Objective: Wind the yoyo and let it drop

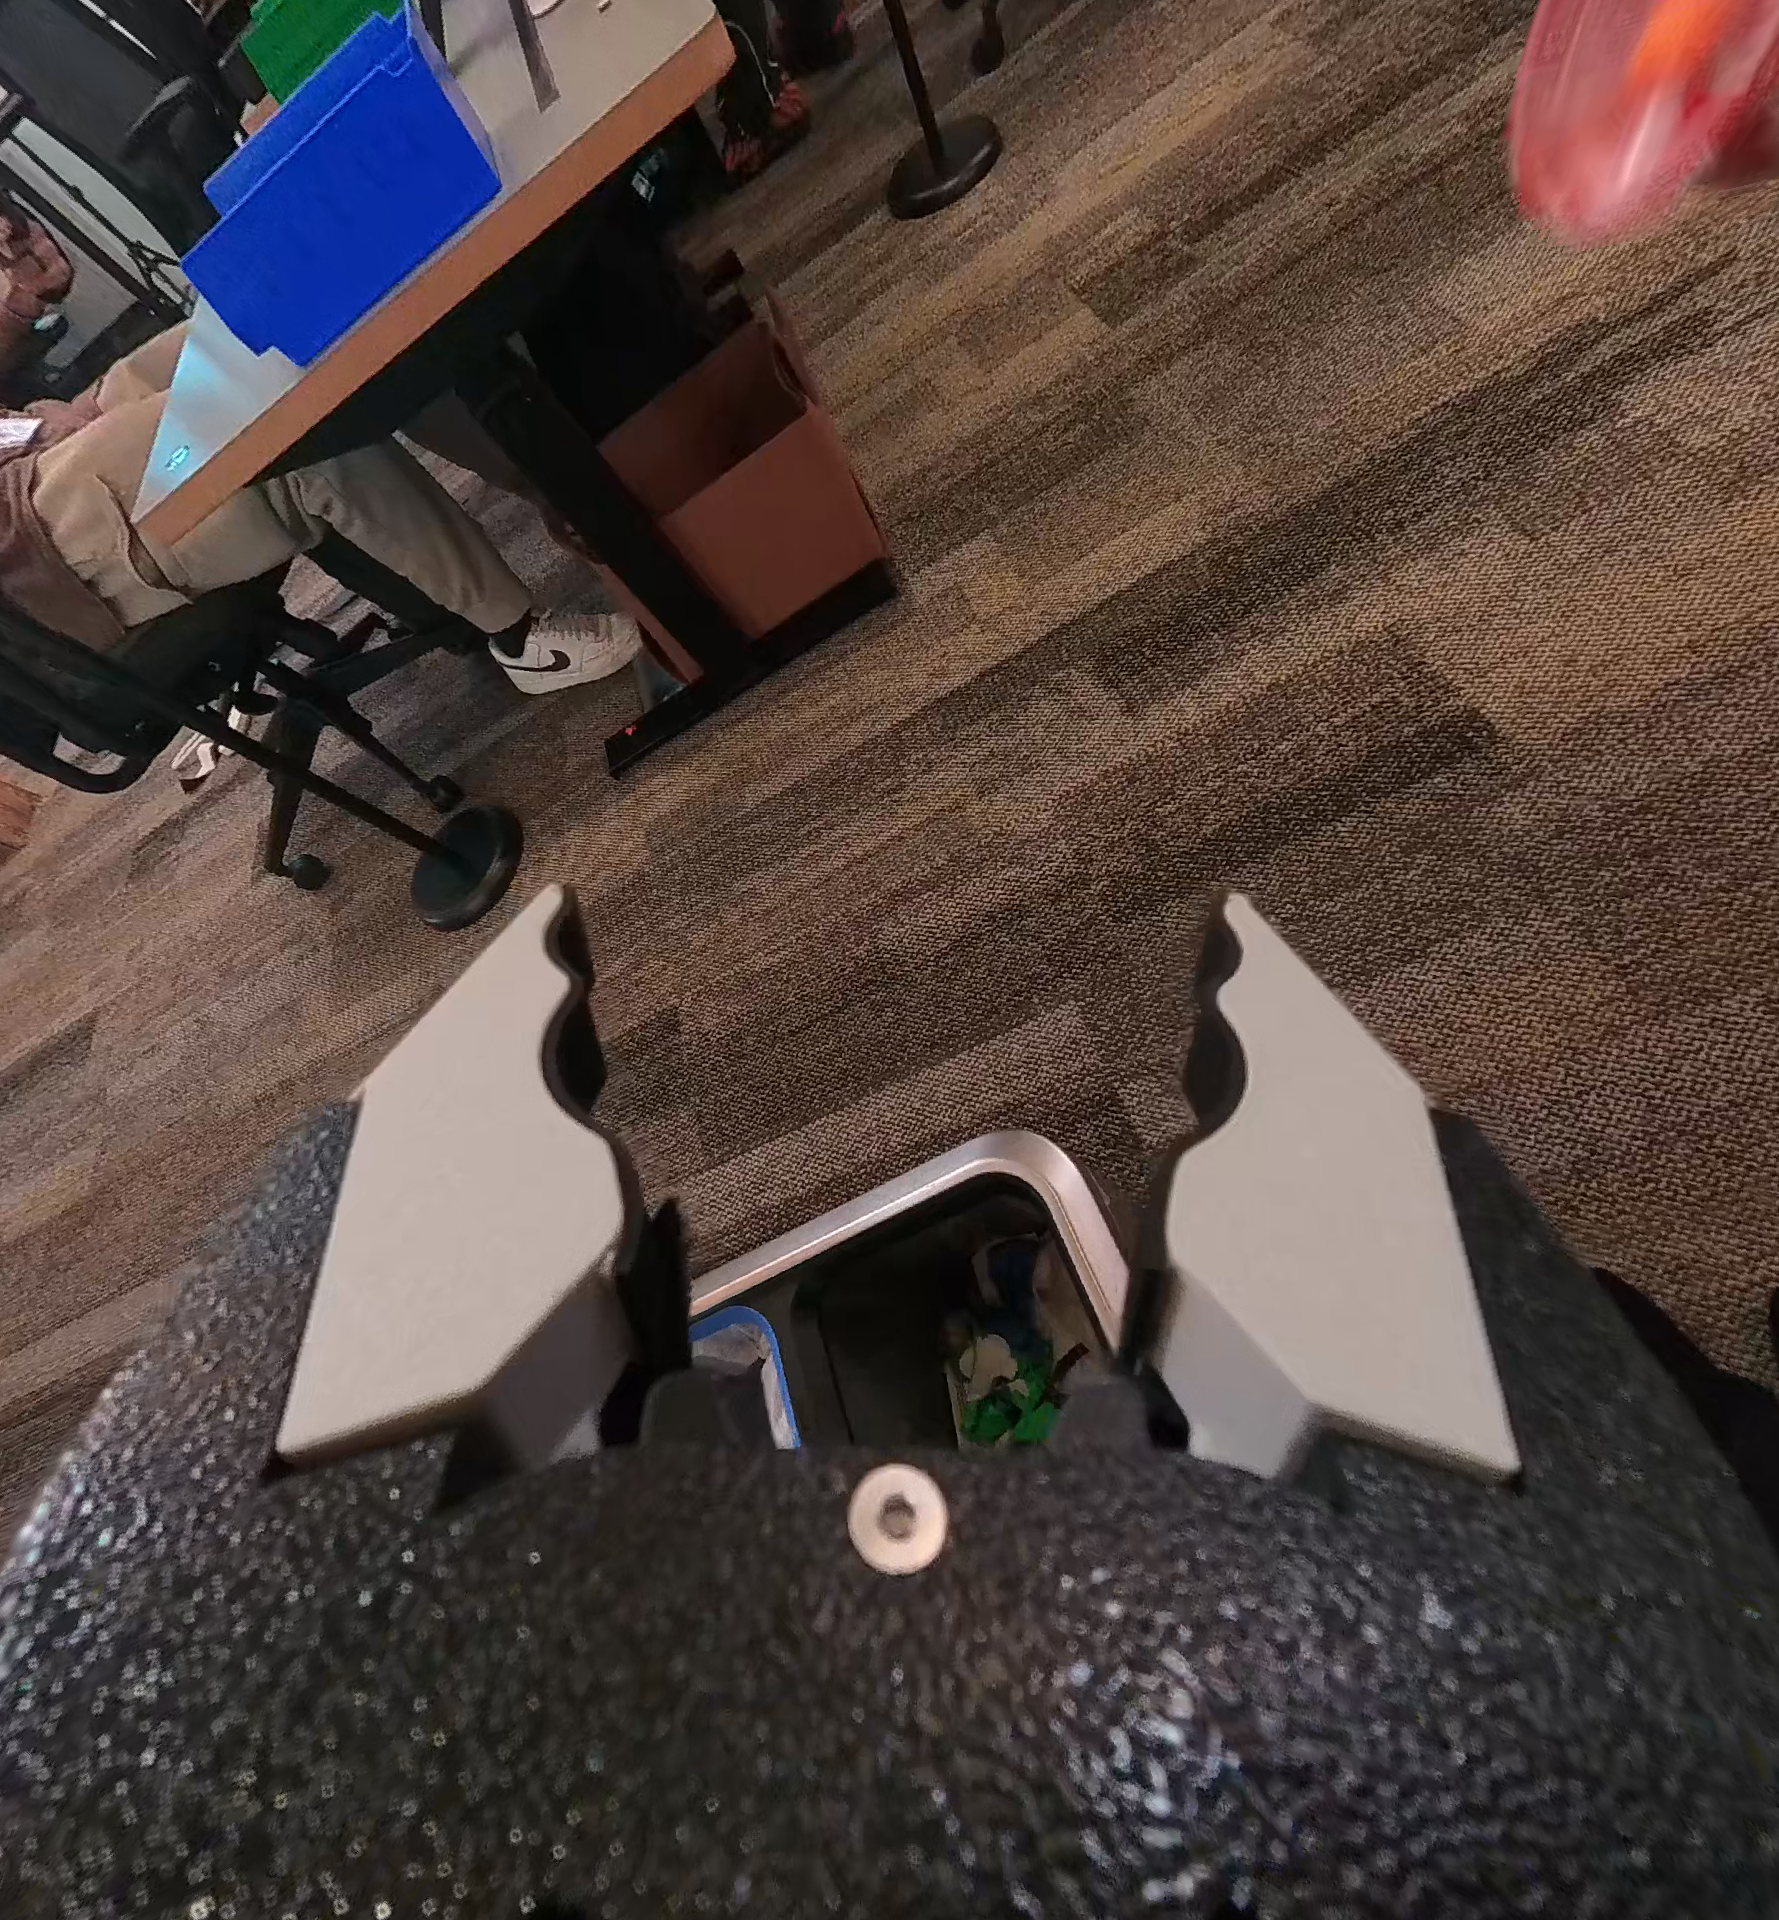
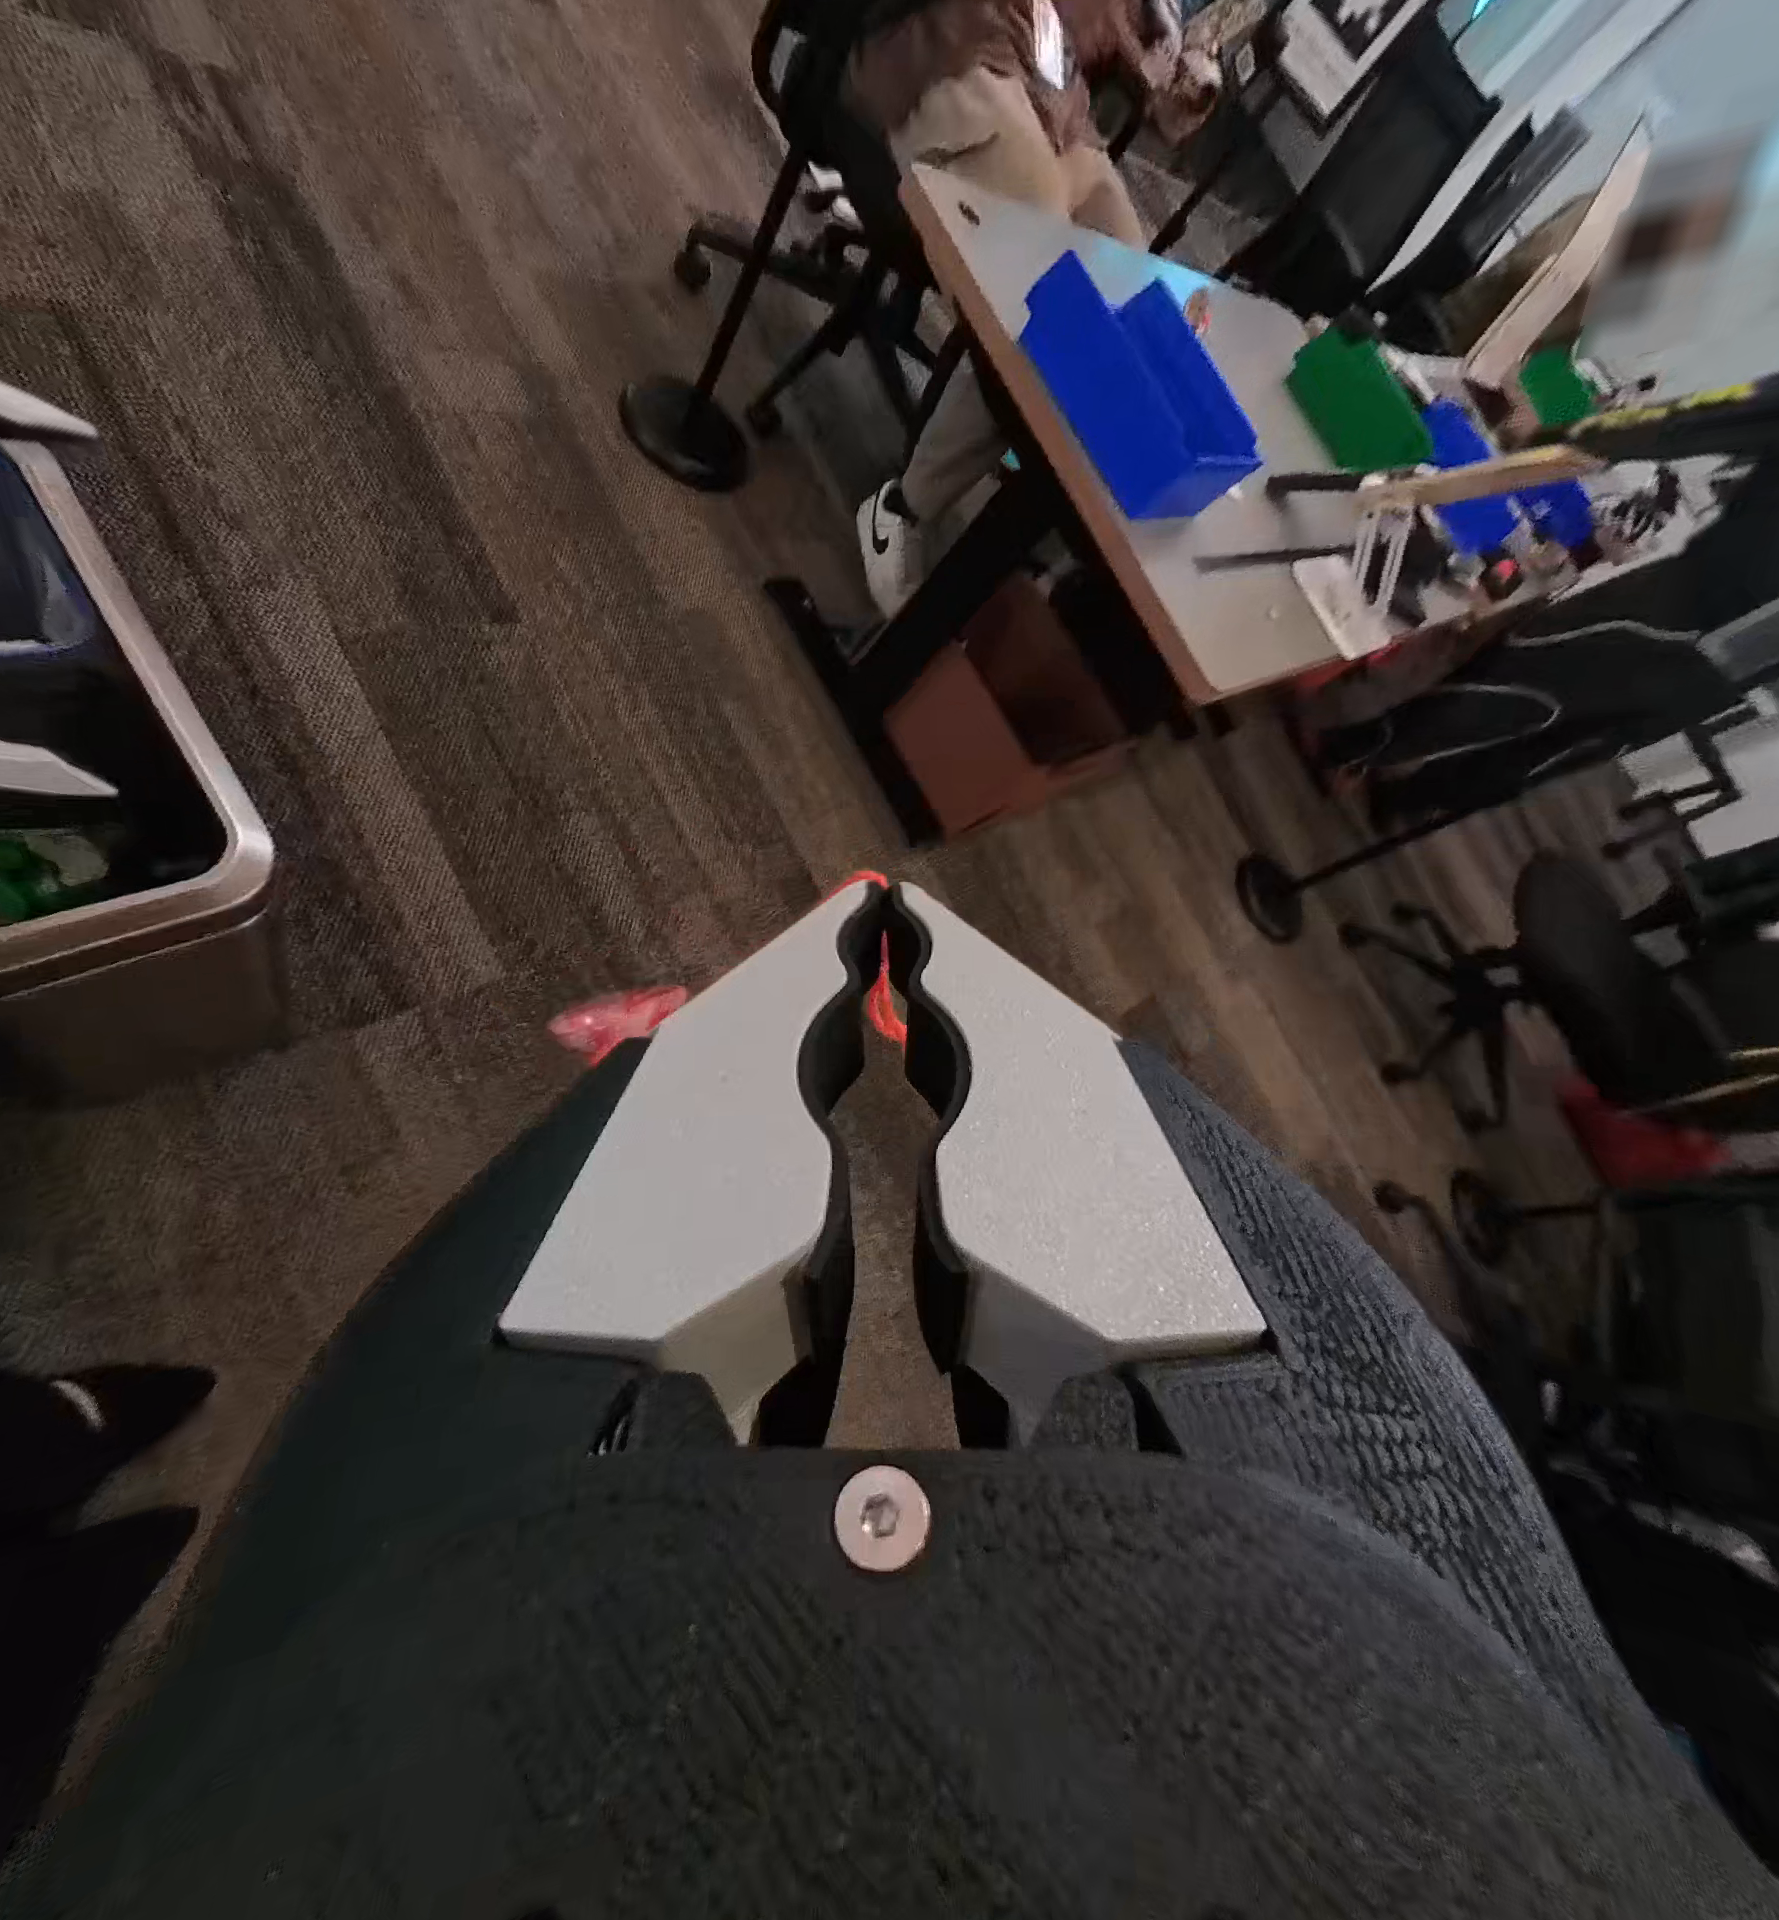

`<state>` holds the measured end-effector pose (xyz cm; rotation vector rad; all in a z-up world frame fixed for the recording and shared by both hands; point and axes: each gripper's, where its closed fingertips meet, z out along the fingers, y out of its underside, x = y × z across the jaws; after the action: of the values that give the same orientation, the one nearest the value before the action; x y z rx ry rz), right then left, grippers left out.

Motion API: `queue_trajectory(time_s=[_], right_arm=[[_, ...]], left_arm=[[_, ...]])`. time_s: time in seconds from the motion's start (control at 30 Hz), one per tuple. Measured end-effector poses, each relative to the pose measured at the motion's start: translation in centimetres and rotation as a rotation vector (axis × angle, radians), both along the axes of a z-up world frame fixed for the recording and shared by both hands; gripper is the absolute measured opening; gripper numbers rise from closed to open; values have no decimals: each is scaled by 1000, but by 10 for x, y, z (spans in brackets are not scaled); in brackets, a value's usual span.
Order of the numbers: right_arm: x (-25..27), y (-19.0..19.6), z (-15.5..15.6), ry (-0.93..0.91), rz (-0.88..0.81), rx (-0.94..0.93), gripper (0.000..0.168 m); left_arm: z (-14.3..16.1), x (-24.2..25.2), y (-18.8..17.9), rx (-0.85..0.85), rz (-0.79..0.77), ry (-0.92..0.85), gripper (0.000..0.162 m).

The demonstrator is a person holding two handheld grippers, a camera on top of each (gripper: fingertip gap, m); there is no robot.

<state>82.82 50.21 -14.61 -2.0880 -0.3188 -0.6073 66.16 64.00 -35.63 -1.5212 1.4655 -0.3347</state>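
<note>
No writing comes through sharply enough to read in either view. A white shoe (image 1: 565, 649) under the surface (image 1: 428, 343) carries a dark swoosh-shaped mark, nothing more.

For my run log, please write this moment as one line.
left tool: open, empty | right tool: shut on red string | yoyo: blurred, off the tools

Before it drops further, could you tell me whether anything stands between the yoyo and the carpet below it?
Nothing visible does: the red yoyo hangs blurred over open carpet, clear of the bin, its string pinched in the right tool.
</note>
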Motion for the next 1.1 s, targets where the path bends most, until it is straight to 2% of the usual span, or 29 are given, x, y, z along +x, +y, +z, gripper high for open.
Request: queue_trajectory(time_s=[0.1, 0.2, 0.3, 0.4, 0.47, 0.5, 0.53, 0.6, 0.63, 0.67, 0.73, 0.8, 0.87, 1.0, 1.1], right_arm=[[4, -3, -19, 45, -24, -18, 0], [10, 0, -21, 55, -25, -21, 0], [16, 7, -8, 65, -9, 4, 0], [28, 20, 28, 46, 34, 35, 0], [45, 32, 82, -11, 68, 89, 0], [51, 36, 124, -73, 68, 140, 0], [65, 38, 174, -153, 40, 201, 0], [81, 21, 311, -296, -14, 482, 0], [81, 8, 367, -315, -21, 583, 0], [79, -2, 406, -323, -16, 636, 0], [73, -11, 445, -379, -9, 643, 0], [65, -12, 451, -445, 8, 603, 0], [59, -8, 440, -448, 24, 558, 0], [59, 0, 397, -472, 2, 479, 0], [65, 6, 354, -494, -43, 405, 0]], left_arm=[[0, 1, -2, -38, -7, -19, 117], [0, 1, -2, -55, -3, -22, 119], [-2, 1, -3, -52, -8, -10, 119], [-3, 1, -3, -54, -3, -3, 119], [-4, 1, -3, -55, -1, 1, 118], [-4, 1, -3, -55, -1, 3, 118], [-4, 1, -3, -55, -2, 6, 118], [-6, 1, -3, -58, -1, 13, 117], [-6, 1, -3, -59, -1, 17, 117], [-7, 1, -3, -61, 1, 22, 117], [-9, 1, -3, -65, 1, 33, 117], [-11, 0, -4, -68, -2, 38, 116], [-12, 0, -5, -70, -2, 45, 116], [-14, 0, -5, -78, -4, 55, 115], [-13, 1, -5, -79, -5, 52, 114]])
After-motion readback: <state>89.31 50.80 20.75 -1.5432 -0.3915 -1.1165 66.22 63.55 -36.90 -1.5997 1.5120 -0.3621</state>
